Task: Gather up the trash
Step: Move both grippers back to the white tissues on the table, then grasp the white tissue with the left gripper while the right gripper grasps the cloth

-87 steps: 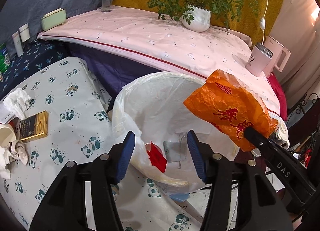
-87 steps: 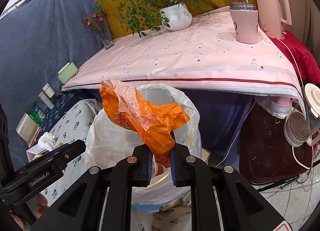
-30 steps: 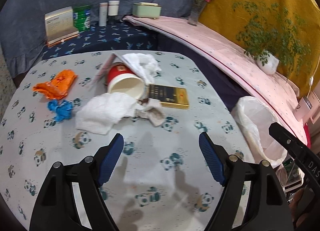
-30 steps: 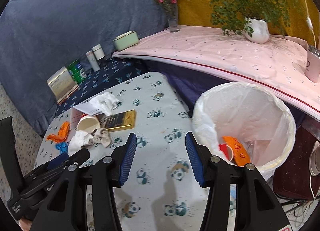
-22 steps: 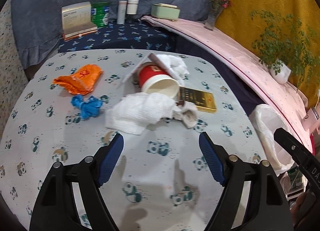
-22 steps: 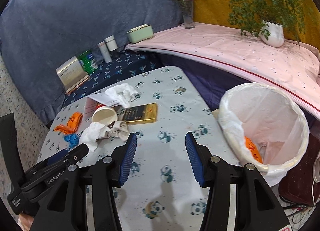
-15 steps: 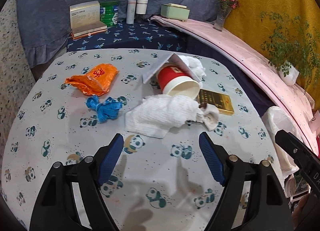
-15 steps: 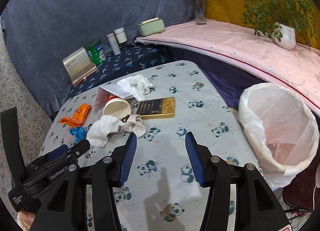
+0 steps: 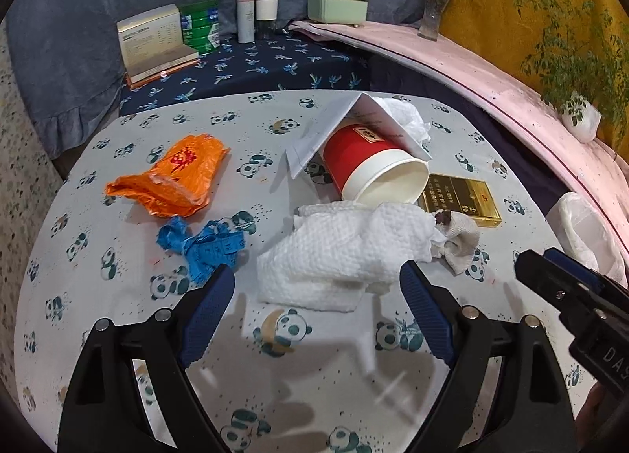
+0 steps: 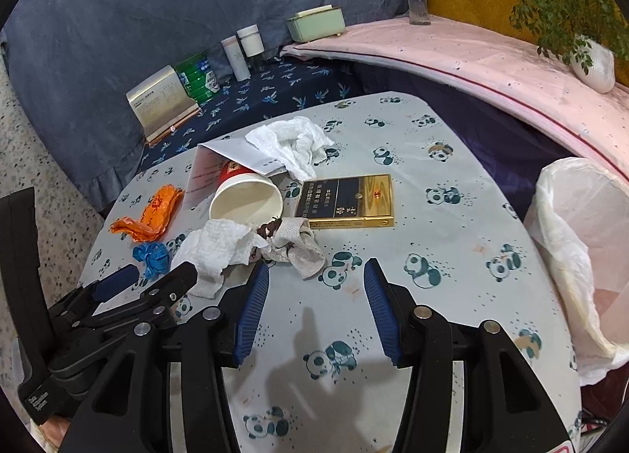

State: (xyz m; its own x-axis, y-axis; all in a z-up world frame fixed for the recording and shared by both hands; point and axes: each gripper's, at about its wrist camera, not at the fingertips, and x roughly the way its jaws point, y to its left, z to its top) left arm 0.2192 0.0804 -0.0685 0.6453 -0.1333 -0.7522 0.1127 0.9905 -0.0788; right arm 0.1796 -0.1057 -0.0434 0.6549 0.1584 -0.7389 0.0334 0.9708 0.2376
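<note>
- Opening wider, the left hand-held gripper [image 9: 317, 292] hangs empty just short of the white paper towel [image 9: 338, 248].
- Closing slightly, the right hand-held gripper [image 10: 316, 288] holds nothing.
- Pinch the towel's near, probably loose fold, clear of the red cup [image 9: 371, 166].

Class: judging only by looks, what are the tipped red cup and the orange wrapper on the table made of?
Red cup: probably coated paper; matte white inside, rolled rim. Orange wrapper: likely thin plastic film; glossy, sharply crinkled.

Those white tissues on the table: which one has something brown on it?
The small greyish tissue beside the gold box; the other two look clean.
</note>
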